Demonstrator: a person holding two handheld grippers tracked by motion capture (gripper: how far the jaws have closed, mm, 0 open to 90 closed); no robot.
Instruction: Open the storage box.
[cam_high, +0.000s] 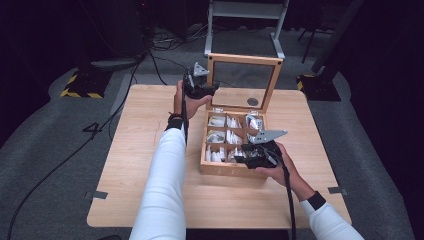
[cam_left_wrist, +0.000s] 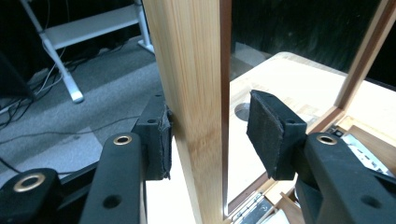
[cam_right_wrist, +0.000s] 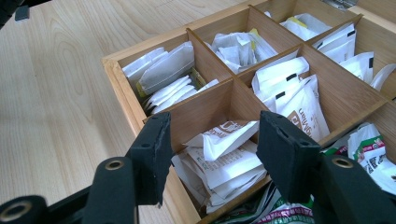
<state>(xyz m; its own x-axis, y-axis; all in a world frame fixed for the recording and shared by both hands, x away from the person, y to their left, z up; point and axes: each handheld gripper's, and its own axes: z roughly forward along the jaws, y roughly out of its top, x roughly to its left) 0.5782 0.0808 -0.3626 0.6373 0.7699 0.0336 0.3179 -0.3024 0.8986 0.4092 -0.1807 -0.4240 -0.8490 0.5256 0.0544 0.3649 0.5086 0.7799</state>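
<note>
The person is wearing long white sleeves (cam_high: 165, 185) with dark wristbands (cam_high: 174, 120). Both black grippers, left (cam_high: 200, 89) and right (cam_high: 254, 154), are trailing black cables and carrying grey three-cornered plates; their jaws (brass-ringed screw holes) are wearing rough black pads (cam_right_wrist: 279, 149).

1. The high view looks forward and down from above the person's side, taking in the whole table (cam_high: 150, 150), with the wooden box (cam_high: 220, 167) right of centre and floor beyond toward 12 o'clock.
2. The left gripper view sits very close to the box's upright lid frame (cam_left_wrist: 196, 93), facing along it; floor lies toward 9 o'clock.
3. The right gripper view looks down closely into the box compartments (cam_right_wrist: 280, 88).
4. All three views share the box.
</note>
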